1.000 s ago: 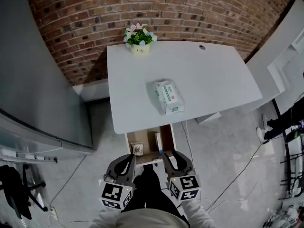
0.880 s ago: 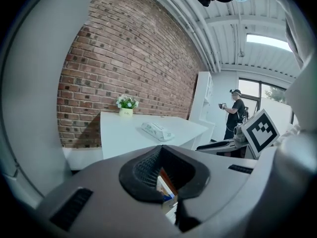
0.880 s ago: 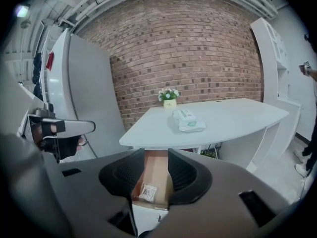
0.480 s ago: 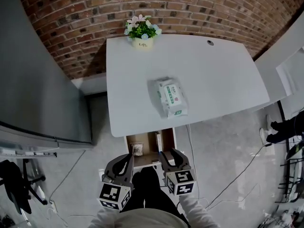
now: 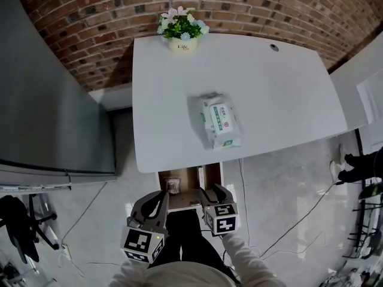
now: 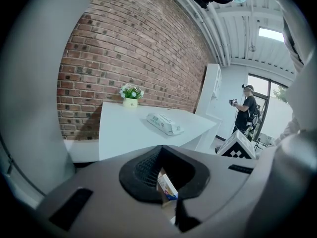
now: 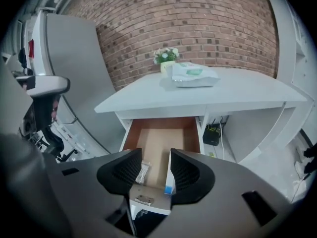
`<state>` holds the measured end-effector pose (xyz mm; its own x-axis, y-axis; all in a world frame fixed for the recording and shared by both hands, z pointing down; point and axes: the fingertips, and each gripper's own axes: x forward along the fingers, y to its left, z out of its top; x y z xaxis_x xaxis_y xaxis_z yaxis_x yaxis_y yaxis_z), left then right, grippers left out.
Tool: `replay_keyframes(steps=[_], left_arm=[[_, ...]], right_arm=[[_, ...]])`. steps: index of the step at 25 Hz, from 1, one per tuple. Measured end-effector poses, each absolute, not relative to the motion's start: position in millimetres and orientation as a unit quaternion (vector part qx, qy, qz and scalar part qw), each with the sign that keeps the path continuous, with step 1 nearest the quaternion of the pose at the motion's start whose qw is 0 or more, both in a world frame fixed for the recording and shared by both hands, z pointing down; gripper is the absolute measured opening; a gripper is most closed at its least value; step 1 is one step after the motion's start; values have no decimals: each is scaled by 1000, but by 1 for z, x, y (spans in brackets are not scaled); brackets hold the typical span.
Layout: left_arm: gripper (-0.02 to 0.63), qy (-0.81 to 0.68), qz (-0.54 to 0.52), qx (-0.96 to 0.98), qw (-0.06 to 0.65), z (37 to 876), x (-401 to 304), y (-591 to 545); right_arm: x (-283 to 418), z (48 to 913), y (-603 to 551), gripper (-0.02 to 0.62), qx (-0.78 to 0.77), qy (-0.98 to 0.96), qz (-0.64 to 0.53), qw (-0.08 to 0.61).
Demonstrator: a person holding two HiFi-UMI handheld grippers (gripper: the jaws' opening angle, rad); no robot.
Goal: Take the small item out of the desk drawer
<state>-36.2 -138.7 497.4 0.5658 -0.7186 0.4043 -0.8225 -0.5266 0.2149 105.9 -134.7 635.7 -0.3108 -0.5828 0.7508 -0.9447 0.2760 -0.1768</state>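
**A:** What's the room like?

**B:** A white desk (image 5: 179, 100) stands against a brick wall (image 5: 90, 17). A flower pot (image 5: 182, 37) sits at its far edge and a pack of wipes (image 5: 220, 120) lies nearer the middle. There's a tall grey cabinet (image 5: 54, 100) to the left and a cable (image 5: 287, 220) on the grey floor to the right.

**A:** And the drawer?

**B:** The drawer (image 7: 163, 138) is pulled out at the near side. A small clear packet (image 7: 143, 171) lies near-left in it, and a white and blue box (image 7: 169, 180) stands along its right wall.

**A:** The grippers?

**B:** Both hang just short of the drawer front. The right gripper (image 7: 156, 167) has its jaws opening with nothing between them. The left gripper (image 5: 160, 197) has a narrower gap and is also empty.

**A:** Anything unclear?

**B:** The desk top hides the drawer's far end from above, the right jaw covers part of the box, and the print on the wipes is too small to read
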Motion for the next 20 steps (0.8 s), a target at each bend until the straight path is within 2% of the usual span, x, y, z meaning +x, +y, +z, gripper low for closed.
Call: replay_keyframes(steps=[20], left_arm=[[17,-456,160,845,231,535,-36,-147]], right_arm=[[104,719,-163,204,478,-714,358,365]])
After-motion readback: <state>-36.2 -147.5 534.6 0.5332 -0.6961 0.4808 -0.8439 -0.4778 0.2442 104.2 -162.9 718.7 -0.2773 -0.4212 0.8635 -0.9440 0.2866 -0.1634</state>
